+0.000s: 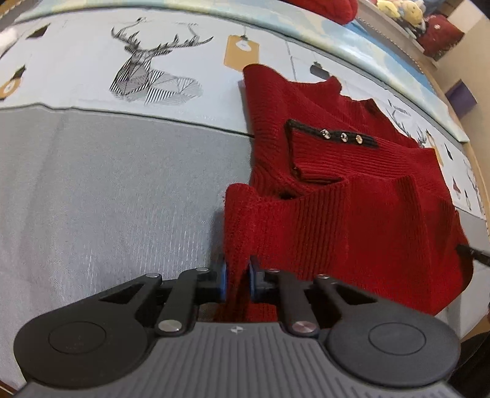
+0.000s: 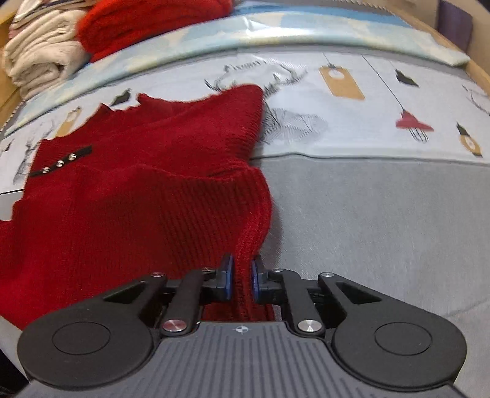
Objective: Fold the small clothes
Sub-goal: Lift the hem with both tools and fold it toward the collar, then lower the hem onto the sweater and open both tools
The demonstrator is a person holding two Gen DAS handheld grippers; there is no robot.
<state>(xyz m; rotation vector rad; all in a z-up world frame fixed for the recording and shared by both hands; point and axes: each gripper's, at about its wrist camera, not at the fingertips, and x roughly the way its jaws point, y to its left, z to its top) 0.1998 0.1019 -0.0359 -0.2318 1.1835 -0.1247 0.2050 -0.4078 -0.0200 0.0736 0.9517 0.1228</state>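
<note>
Nearest to each camera is the black claw body, and between its blue pads a pinch of red knit. Both claws are clamped on the cloth: the left claw holds the near corner on its side of the red sweater, and the right claw holds the near corner on the other side.

From large to small: the bed carries everything. Its cover is grey in the near part, and farther away it is pale with printed deer and tags. The red sweater lies spread on it, across the border of the grey and the printed part, with the near hem raised toward the claws. On its chest there is a black trim with three small metal buttons.

I judge the sweater soft and limp, rather thick, and not slippery, because the ribbed knit gives good friction. It will sag between the two holds, so the corners are the right place to take it, with some tension kept between them.

At the far edge of the bed lie a pile of cream folded clothes and another red garment, well apart. Nothing stands in the way of the fold.
</note>
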